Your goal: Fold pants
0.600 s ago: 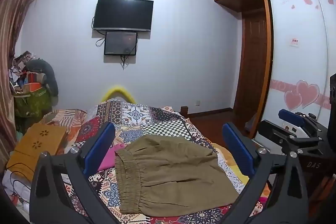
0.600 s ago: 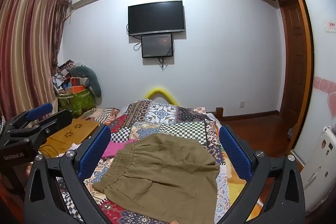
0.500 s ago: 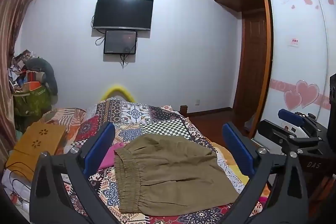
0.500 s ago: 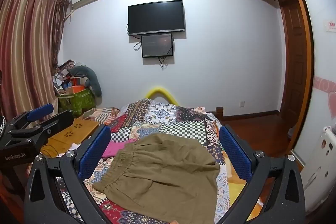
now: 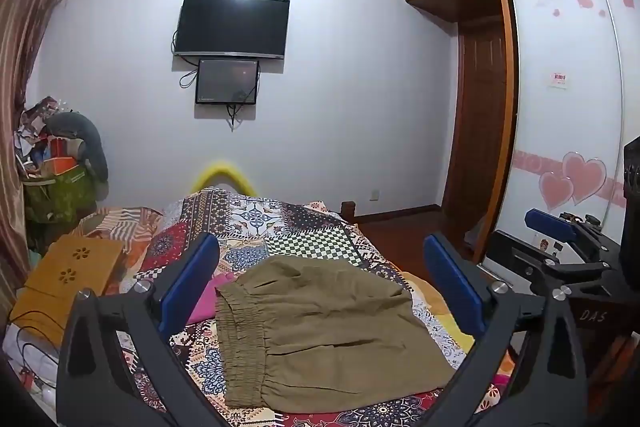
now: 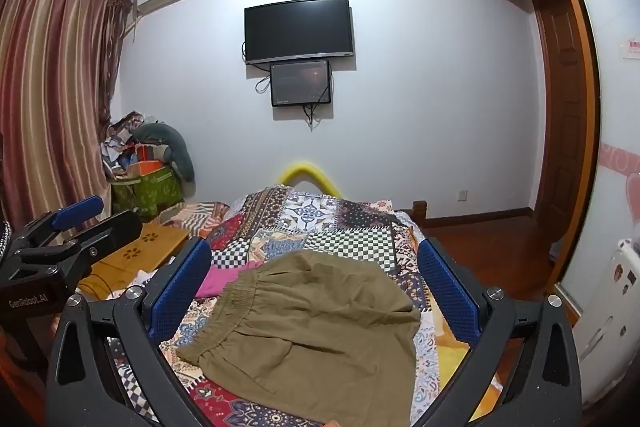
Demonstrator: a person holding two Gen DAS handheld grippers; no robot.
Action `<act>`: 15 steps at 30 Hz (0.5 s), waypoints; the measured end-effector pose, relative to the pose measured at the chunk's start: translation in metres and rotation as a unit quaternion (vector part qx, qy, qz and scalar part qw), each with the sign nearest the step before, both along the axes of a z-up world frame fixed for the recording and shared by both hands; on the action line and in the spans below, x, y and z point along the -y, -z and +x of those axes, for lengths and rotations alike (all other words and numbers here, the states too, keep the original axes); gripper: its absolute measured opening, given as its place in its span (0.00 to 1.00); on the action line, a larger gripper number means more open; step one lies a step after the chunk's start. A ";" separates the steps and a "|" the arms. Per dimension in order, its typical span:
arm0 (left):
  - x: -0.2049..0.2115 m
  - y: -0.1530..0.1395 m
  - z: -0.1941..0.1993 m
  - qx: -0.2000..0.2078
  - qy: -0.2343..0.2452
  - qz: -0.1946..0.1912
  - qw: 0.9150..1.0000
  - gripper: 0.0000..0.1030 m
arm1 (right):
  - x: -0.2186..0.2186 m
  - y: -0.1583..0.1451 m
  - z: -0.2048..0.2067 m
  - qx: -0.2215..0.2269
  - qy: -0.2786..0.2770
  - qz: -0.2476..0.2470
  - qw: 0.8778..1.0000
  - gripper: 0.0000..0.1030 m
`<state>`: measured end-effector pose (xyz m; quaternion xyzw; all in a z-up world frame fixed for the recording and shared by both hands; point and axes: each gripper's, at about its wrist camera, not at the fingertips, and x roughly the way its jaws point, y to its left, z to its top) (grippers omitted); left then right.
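Two grippers: left gripper (image 5: 320, 281) and right gripper (image 6: 314, 291), both with jaws spread wide and nothing between the blue pads; neither touches cloth.
Stance: both hang above the near end of the bed, pointing slightly downward toward the far wall.
Task item: olive-brown pants (image 5: 320, 331), lying on the patchwork bedspread (image 5: 280, 223) at the near part of the bed.
Condition of item: already compact, apparently doubled over into a roughly rectangular bundle; elastic gathered waistband (image 5: 240, 343) runs along its left edge; a pocket slit shows on the top layer; far edge is rumpled, not flat.
Neighbouring items: pink cloth (image 5: 208, 297) just beside the waistband on the left, partly behind the left gripper's pad; orange wooden lap table (image 5: 72, 271) further left, well apart.
Step in hand, judged: either start of a further fold or a pause after one; no grasp begun.
Next move, judged: lower both grippers to one edge of the bundle, pinch all layers together, carry that edge across evenly.
Risk, judged: catching only the top layer, or snagging the bedspread beneath.
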<state>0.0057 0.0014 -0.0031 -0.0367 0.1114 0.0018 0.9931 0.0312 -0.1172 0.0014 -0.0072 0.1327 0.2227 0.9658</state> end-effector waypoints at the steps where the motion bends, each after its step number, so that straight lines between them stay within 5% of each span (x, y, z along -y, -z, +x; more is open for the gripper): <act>1: 0.000 0.000 0.000 0.000 0.000 0.000 1.000 1.00 | 0.001 -0.001 0.000 -0.001 0.000 -0.001 1.000 0.99; 15: -0.001 -0.001 0.000 -0.001 0.000 0.000 1.000 1.00 | -0.006 0.012 0.000 -0.003 -0.002 0.001 1.000 0.99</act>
